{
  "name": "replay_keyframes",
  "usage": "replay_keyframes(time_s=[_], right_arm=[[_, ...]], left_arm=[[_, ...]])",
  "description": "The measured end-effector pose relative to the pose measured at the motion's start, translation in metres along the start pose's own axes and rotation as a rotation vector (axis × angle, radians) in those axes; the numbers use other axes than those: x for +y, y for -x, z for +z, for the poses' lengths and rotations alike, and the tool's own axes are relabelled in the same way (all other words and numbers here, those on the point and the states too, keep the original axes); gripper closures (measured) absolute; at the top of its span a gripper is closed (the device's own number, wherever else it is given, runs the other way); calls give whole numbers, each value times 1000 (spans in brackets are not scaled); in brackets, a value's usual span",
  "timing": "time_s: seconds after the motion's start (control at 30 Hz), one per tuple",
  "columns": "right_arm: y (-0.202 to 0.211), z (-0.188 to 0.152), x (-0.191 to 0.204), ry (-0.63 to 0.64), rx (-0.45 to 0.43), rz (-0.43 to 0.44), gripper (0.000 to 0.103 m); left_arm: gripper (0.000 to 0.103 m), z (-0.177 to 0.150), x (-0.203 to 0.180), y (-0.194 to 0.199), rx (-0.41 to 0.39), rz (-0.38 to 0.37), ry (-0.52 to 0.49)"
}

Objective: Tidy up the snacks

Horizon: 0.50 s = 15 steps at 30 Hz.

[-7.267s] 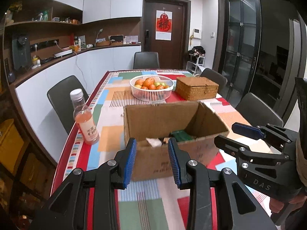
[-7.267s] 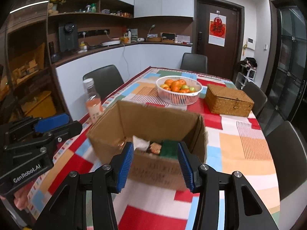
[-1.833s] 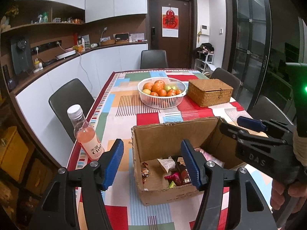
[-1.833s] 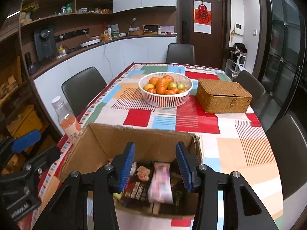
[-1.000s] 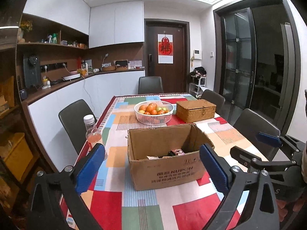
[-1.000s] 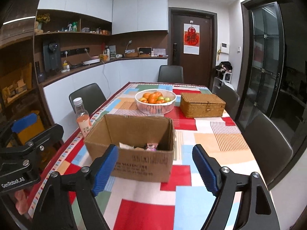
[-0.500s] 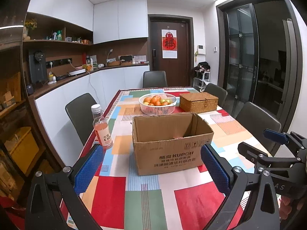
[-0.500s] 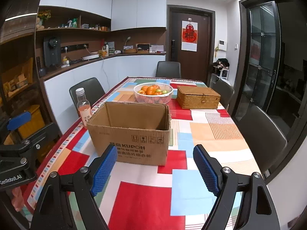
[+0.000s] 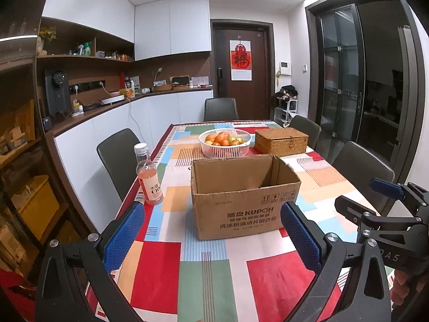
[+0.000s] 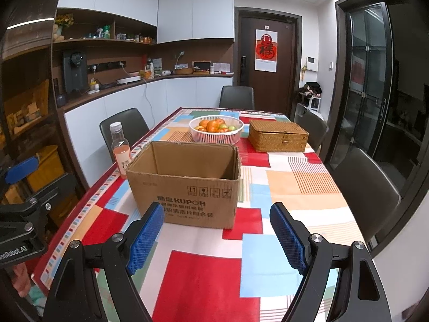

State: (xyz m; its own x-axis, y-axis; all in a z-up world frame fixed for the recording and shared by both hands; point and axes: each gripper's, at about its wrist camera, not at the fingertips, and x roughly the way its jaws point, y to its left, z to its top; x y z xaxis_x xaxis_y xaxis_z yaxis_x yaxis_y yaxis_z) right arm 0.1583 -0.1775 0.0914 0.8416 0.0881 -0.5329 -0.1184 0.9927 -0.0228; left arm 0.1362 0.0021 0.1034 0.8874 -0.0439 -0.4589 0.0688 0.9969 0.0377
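An open brown cardboard box (image 9: pixel 244 204) (image 10: pixel 187 193) stands on the table with the colourful patchwork cloth (image 9: pixel 203 276). From here its contents are hidden behind the front wall. My left gripper (image 9: pixel 211 233) is wide open and empty, held back from the box near the table's front edge. My right gripper (image 10: pixel 217 233) is also wide open and empty, in front of the box. Each gripper shows at the edge of the other's view, the right one (image 9: pixel 386 209) and the left one (image 10: pixel 24 204).
A bottle of pink drink (image 9: pixel 148 178) (image 10: pixel 121 150) stands left of the box. A white basket of fruit (image 9: pixel 224 142) (image 10: pixel 215 129) and a lidded wicker box (image 9: pixel 281 141) (image 10: pixel 278 135) sit behind it. Dark chairs (image 9: pixel 120 161) surround the table.
Both grippers have pulled back and lower from above the box and opened wide. The snacks inside the box have dropped out of sight behind its front wall.
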Motion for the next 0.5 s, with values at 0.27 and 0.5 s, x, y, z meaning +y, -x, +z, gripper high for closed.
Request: replay_keyframes(time_s=[0.27,0.5], right_arm=[[0,-1,1,1,2,-2,21],[0,-2,1,4,7,-1,21]], left_arm=[[0,0,0,-1,7,4,2],[0,0,0,-1,4,5,3]])
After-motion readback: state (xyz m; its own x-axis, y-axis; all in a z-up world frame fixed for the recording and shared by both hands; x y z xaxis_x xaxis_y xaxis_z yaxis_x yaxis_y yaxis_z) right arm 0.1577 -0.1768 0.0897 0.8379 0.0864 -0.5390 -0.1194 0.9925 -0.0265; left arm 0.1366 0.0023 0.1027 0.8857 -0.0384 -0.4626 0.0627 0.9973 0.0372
